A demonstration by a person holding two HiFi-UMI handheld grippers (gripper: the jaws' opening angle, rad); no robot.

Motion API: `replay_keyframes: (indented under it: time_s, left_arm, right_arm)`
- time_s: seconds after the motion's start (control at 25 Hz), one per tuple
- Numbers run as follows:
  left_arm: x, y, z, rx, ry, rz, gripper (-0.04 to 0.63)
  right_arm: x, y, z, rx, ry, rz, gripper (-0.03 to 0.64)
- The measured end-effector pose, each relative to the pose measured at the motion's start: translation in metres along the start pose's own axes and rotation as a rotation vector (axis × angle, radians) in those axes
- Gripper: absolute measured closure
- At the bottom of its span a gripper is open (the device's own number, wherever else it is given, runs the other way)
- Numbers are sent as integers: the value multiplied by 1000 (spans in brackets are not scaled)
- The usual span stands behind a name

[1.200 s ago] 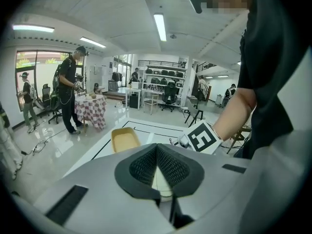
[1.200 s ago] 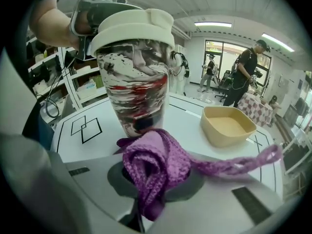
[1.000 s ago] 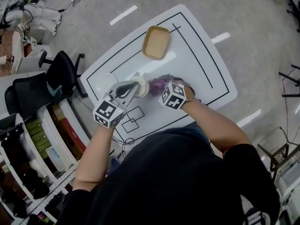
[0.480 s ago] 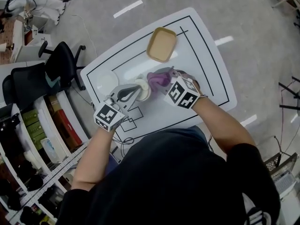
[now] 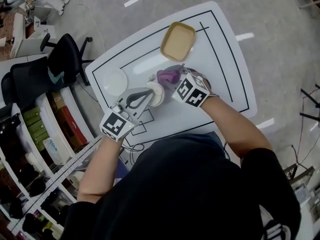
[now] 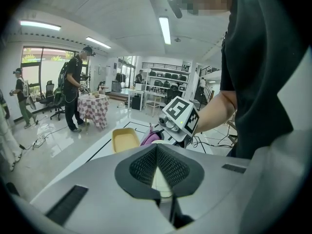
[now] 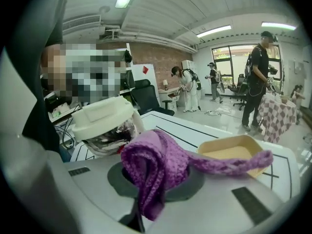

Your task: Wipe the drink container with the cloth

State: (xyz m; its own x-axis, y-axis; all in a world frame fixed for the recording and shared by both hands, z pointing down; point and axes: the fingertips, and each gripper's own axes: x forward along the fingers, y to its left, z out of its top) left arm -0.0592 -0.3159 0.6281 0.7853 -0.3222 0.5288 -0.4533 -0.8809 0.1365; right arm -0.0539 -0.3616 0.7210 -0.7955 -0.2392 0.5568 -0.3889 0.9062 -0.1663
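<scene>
My left gripper (image 5: 148, 95) is shut on the drink container (image 5: 156, 93), a clear cup with a cream lid, and holds it tilted above the white table (image 5: 220, 84). In the right gripper view the cup (image 7: 105, 123) shows at the left with its lid on top. The purple cloth (image 5: 168, 76) is bunched in my right gripper (image 5: 176, 81), which is shut on it just beside the cup. One end of the cloth (image 7: 156, 165) trails off to the right. In the left gripper view, a cream strip of the cup (image 6: 161, 179) shows between the pads, with the right gripper's marker cube (image 6: 181, 115) beyond.
A tan tray (image 5: 177, 40) lies on the far part of the table, and a round white disc (image 5: 114, 81) at its left. An office chair (image 5: 60, 69) and shelves (image 5: 45, 144) stand to the left of the table. People stand far across the room (image 6: 73, 94).
My right gripper has lifted the cloth and carried it along the cup toward the tan tray. The left gripper and the cup have kept still.
</scene>
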Motion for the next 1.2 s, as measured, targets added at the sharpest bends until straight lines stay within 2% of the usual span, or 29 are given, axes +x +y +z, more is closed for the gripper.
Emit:
replay_keyframes:
  time_s: [0.48, 0.92, 1.2]
  left_arm:
    - [2, 0, 1, 5, -11, 15, 574]
    - [2, 2, -2, -19, -11, 28, 574]
    - [-1, 2, -5, -20, 18, 33, 574]
  right_arm:
    - [45, -10, -50, 18, 180, -20, 549]
    - [49, -12, -55, 21, 202, -36, 548]
    - [43, -9, -52, 14, 234, -70, 546]
